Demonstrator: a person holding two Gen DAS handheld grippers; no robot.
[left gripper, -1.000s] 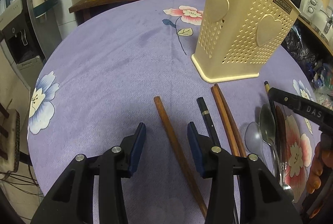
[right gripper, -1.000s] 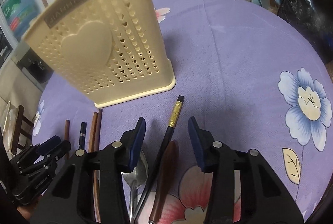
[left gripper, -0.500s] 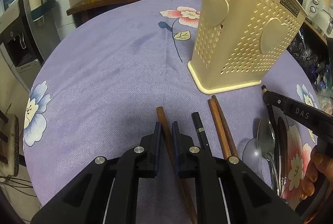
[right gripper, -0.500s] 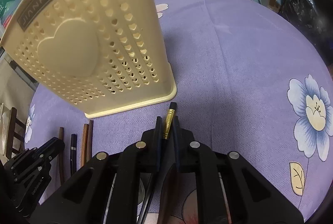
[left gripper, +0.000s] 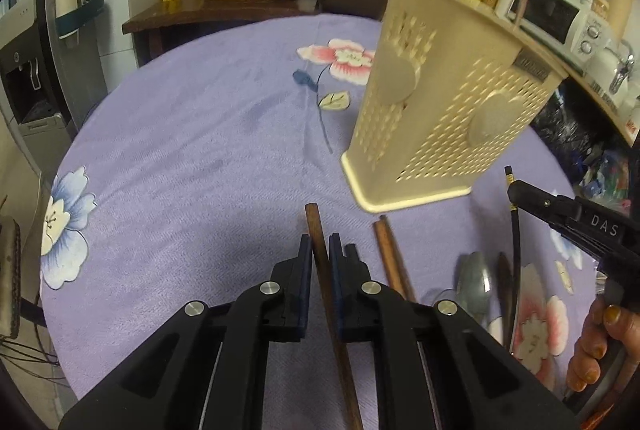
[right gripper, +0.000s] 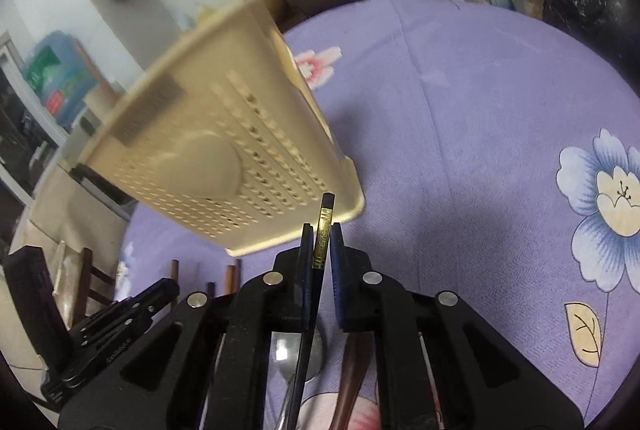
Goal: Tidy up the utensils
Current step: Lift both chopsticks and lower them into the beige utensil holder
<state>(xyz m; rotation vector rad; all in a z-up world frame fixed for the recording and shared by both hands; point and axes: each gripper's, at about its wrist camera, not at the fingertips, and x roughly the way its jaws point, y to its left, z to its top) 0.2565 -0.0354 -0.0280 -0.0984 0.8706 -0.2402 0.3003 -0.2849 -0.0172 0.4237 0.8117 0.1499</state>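
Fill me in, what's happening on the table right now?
A person is sorting utensils with two hand-held grippers. The left gripper is shut on a brown chopstick, and the right gripper is shut on a black chopstick with a gold band. The cream holder stands just ahead on the purple tablecloth. A spoon and another pair of brown chopsticks lie on the cloth, not yet picked up.

White "DAS" lettering on the black right gripper (left gripper: pixel 520 196); holder (left gripper: pixel 448 102) nameplate too blurred.
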